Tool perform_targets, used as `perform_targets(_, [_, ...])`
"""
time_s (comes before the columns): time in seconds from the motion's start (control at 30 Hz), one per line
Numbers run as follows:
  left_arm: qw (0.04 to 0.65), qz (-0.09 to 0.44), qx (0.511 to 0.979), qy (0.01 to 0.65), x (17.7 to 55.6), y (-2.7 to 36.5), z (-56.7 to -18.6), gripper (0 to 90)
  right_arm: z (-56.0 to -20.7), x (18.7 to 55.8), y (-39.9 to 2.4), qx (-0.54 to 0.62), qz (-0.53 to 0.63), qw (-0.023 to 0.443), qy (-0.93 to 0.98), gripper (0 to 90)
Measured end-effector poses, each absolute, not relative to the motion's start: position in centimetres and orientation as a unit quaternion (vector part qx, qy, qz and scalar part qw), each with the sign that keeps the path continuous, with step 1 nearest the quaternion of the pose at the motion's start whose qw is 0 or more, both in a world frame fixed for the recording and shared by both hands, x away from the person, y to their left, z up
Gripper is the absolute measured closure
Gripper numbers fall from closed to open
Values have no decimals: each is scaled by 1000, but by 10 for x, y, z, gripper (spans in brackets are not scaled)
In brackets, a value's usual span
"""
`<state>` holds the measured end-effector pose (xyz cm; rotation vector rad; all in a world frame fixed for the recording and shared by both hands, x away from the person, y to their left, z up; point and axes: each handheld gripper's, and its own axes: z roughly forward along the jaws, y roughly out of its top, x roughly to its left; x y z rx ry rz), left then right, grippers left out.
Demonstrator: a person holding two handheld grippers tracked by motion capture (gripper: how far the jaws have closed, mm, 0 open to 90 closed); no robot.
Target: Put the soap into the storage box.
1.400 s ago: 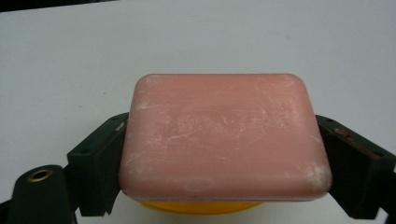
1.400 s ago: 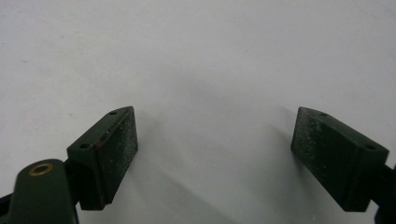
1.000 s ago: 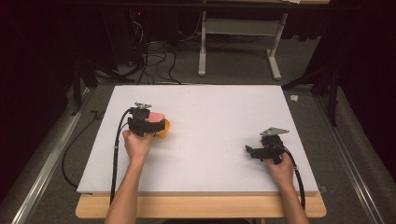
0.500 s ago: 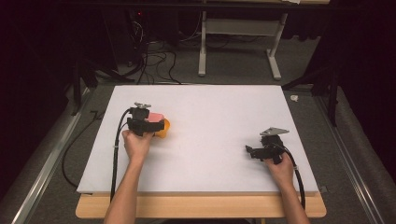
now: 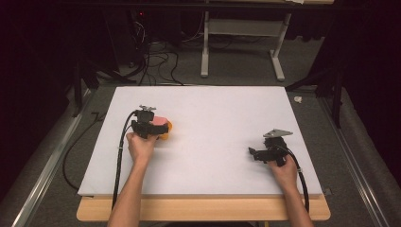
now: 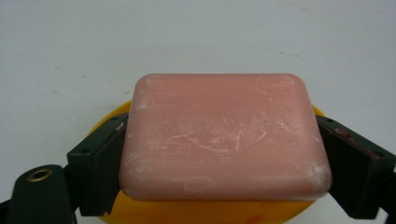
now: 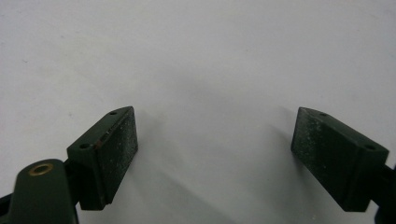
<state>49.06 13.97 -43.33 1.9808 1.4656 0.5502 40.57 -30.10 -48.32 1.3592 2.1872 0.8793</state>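
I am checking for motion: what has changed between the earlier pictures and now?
Nothing visibly changed. The left gripper stays shut on the pink soap bar over the yellow dish, and the right gripper stays open above the white board.

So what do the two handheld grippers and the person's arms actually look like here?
Both grippers are black. The left gripper and right gripper each trail a black cable back along the forearm. The right one carries a grey three-cornered plate on top. Up close, the fingers are flat rectangular blocks with small screw holes and scuffed, speckled pads, and a brass-coloured ring sits at lower left. The forearms are bare, no sleeves.
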Motion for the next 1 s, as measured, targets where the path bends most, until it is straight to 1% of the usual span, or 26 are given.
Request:
perform_targets(0.2, [296, 206, 750, 554, 492, 139, -437, 137, -483, 406, -301, 488, 316, 209, 786, 152])
perform_targets(1.0, [313, 184, 740, 566, 492, 147, -447, 136, -483, 406, -301, 489, 316, 208, 786, 152])
